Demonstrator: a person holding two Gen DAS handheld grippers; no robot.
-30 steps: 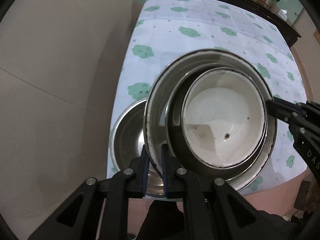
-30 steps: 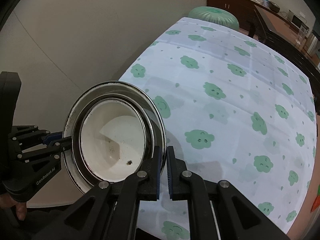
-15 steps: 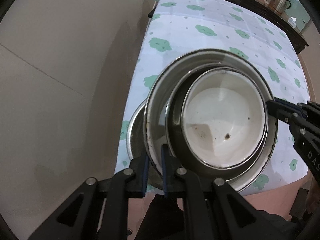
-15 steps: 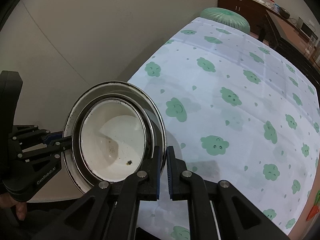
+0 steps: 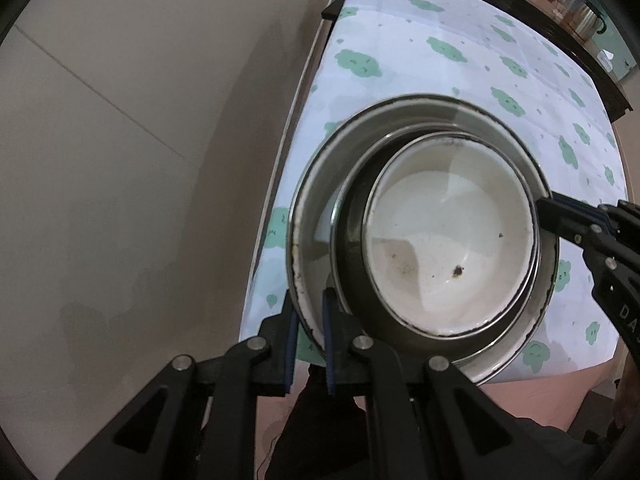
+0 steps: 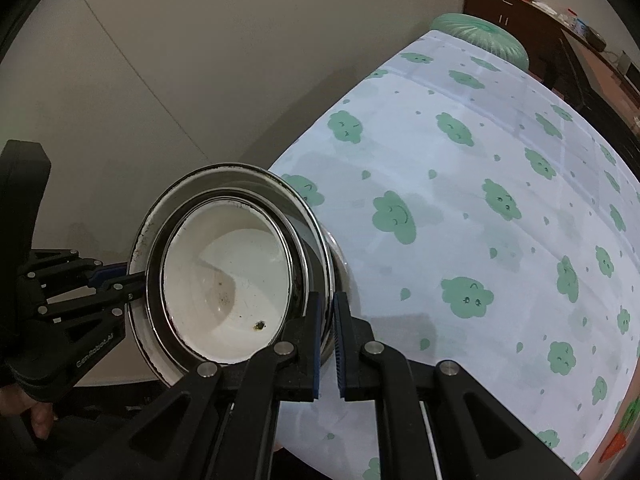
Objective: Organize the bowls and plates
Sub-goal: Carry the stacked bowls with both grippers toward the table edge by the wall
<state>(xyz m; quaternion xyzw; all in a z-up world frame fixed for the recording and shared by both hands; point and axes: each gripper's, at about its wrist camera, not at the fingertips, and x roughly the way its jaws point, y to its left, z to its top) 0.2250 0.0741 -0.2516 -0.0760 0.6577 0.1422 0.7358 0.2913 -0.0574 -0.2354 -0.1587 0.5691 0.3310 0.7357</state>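
A nested stack hangs in the air between both grippers over the table's near-left corner: a large steel bowl (image 5: 316,216), a steel dish inside it, and a white enamel bowl (image 5: 448,240) with brown specks innermost. My left gripper (image 5: 307,312) is shut on the large bowl's near rim. My right gripper (image 6: 327,312) is shut on the opposite rim. The stack also shows in the right wrist view (image 6: 228,280), and the left gripper's fingers (image 6: 120,276) pinch its far rim there. The right gripper's fingers (image 5: 560,220) show at the right of the left wrist view.
The table carries a white cloth with green cloud faces (image 6: 480,200). A beige wall (image 5: 120,140) lies close on the left. A green stool (image 6: 480,32) and a dark sideboard (image 6: 520,8) stand beyond the far end. A kettle (image 5: 584,12) sits on a counter.
Both grippers have carried the stack up and toward the left edge of the table. The second steel bowl seen under the stack earlier is out of view now.
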